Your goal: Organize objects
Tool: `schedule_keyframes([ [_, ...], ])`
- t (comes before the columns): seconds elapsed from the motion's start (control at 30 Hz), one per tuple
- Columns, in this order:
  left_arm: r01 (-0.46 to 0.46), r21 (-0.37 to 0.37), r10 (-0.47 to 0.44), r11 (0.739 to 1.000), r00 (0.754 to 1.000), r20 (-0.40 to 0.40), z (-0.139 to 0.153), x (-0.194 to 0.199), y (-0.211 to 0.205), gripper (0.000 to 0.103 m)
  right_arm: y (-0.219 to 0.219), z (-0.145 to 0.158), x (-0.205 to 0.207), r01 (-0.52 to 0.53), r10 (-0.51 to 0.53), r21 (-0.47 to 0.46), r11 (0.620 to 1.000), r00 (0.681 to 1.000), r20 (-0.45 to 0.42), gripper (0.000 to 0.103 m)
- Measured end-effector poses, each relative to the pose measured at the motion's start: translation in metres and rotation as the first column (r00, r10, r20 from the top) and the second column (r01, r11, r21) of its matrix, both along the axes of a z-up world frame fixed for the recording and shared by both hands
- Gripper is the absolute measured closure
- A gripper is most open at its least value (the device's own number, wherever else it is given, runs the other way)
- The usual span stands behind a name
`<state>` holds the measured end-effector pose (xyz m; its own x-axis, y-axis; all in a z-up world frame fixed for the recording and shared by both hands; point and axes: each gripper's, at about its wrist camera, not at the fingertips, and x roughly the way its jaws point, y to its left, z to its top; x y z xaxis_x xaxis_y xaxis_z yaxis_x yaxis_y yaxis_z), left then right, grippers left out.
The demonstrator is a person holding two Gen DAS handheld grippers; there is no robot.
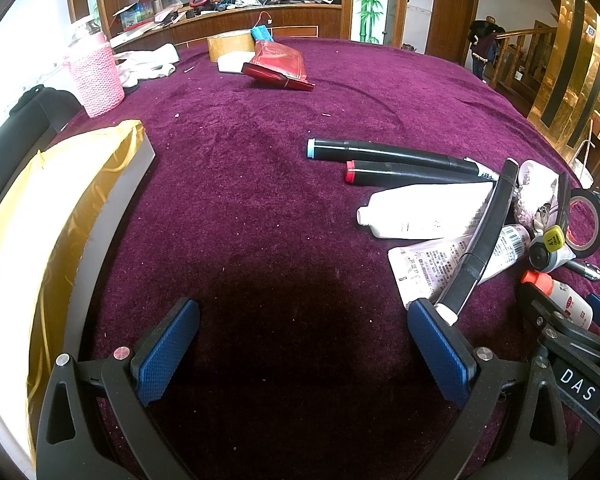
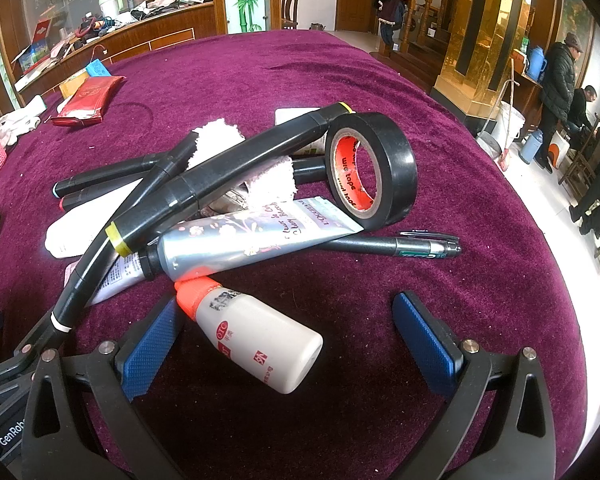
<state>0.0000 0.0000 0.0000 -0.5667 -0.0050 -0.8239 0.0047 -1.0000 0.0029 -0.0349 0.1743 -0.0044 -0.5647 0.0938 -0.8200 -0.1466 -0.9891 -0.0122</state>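
A pile of small objects lies on the purple cloth: black markers (image 2: pixel 236 168), a roll of black tape (image 2: pixel 374 168), a silver cream tube (image 2: pixel 256 240), a black pen (image 2: pixel 396 245), a white tube (image 1: pixel 424 210) and a small white bottle with an orange cap (image 2: pixel 256 332). My right gripper (image 2: pixel 296 348) is open, its jaws on either side of the white bottle, not closed on it. My left gripper (image 1: pixel 304 356) is open and empty over bare cloth, left of the pile. Two black markers (image 1: pixel 392 160) lie ahead of it.
A box lined with gold fabric (image 1: pixel 60 216) stands at the left edge. A pink knitted bottle (image 1: pixel 94 76), a red pouch (image 1: pixel 280 64) and a brown tape roll (image 1: pixel 230 46) sit far back. The table's right edge (image 2: pixel 532 208) drops to the floor.
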Motion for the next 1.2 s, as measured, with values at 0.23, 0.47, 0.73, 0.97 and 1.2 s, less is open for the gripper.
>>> schedule_keyframes([
  [0.23,0.000,0.000,0.000,1.000,1.000,0.000,0.0000,0.0000,-0.0001,0.002,-0.0001,-0.0001,0.0003,0.000,0.000,0.000,1.000,1.000,0.000,0.000],
  [0.47,-0.001,0.000,0.001,1.000,1.000,0.000,0.0000,0.0000,0.0000,0.001,0.0005,0.0002,0.0008,0.000,0.000,0.000,1.000,1.000,0.000,0.000],
  [0.73,-0.001,0.000,0.001,1.000,1.000,0.000,0.0000,0.0000,-0.0001,0.001,0.0009,0.0006,0.0017,0.000,0.000,0.000,1.000,1.000,0.000,0.000],
  [0.97,0.104,0.009,-0.104,0.995,0.994,0.017,-0.0011,0.0030,-0.0030,0.002,0.0024,0.0040,0.0004,-0.012,0.013,-0.010,1.000,0.997,0.071,0.000],
  [1.2,0.137,-0.007,-0.137,0.991,0.990,0.020,-0.0001,0.0044,-0.0015,0.001,0.0065,0.0049,-0.0027,-0.035,0.037,-0.017,0.999,0.990,0.133,0.000],
])
